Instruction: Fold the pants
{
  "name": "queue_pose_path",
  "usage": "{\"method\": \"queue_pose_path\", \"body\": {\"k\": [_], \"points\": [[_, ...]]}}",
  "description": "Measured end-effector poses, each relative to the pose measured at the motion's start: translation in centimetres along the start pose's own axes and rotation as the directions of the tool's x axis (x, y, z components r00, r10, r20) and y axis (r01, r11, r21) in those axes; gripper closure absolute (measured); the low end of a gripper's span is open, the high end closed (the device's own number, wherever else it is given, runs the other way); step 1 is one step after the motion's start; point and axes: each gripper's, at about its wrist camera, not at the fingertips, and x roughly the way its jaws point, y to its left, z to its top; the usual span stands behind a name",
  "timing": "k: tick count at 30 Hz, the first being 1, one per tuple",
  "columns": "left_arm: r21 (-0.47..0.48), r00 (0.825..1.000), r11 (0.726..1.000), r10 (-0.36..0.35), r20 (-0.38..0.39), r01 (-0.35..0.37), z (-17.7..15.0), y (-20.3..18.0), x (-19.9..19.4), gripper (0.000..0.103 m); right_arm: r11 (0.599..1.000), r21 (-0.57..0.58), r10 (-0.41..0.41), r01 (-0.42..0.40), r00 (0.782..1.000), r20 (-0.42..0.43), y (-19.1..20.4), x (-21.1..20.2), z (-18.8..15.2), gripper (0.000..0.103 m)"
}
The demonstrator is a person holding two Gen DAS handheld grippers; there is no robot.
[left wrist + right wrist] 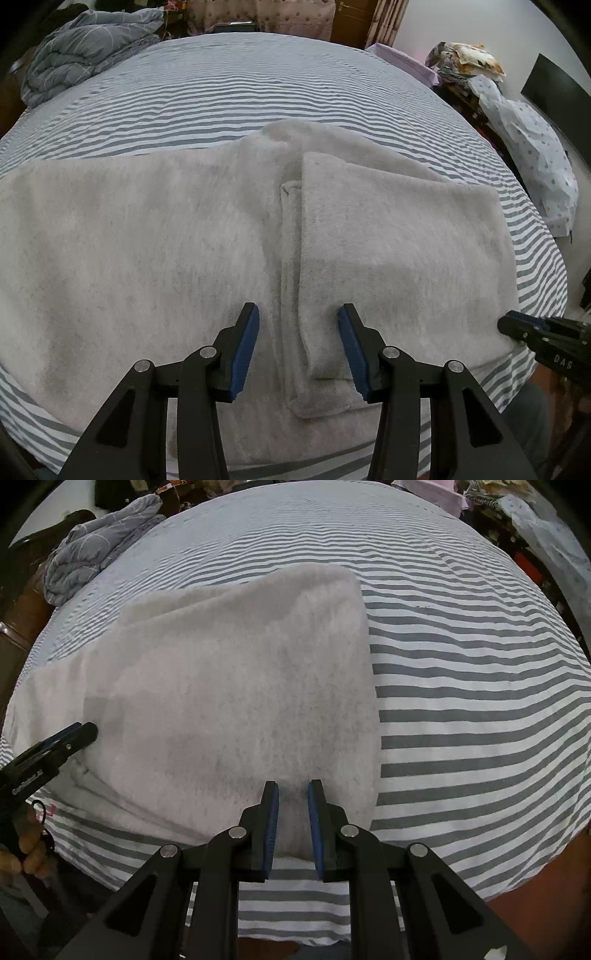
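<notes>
While the pants (155,236) lie part-folded on the striped bed (229,88), the left gripper (299,314) hovers wide; the right gripper (293,788) hovers narrower, holding nothing.

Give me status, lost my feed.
Left gripper open over fold edge. Right gripper open at near hem. Pants partly folded on bed. Nothing obstructing.

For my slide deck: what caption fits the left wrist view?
Open left claw poised over the folded edge of light grey pants on a striped bedsheet.
</notes>
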Motion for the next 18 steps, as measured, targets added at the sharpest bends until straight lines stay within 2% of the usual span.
{"method": "queue_pose_path", "body": {"k": [4, 9, 14, 18], "points": [[0.008, 1.0, 1.0, -0.001, 0.011, 0.001, -0.2, 0.1, 0.0, 0.055, 0.999, 0.015, 0.032, -0.032, 0.999, 0.001, -0.1, -1.4, 1.4, 0.085], [0.009, 1.0, 1.0, 0.0, 0.014, -0.001, -0.4, 0.1, -0.1, 0.055, 0.999, 0.036, 0.028, -0.031, 0.997, 0.068, -0.4, -2.3, 5.3, 0.084], [0.011, 1.0, 1.0, 0.003, 0.013, -0.003, -0.5, 0.0, 0.0, 0.055, 0.998, 0.067, -0.003, -0.005, 0.994, 0.11, -0.5, 0.1, 11.1, 0.084], [0.011, 1.0, 1.0, 0.004, 0.011, -0.004, -0.5, -0.1, 0.0, 0.055, 0.995, 0.105, -0.008, 0.002, 0.998, 0.06, -0.8, 2.9, 13.4, 0.084]]}}
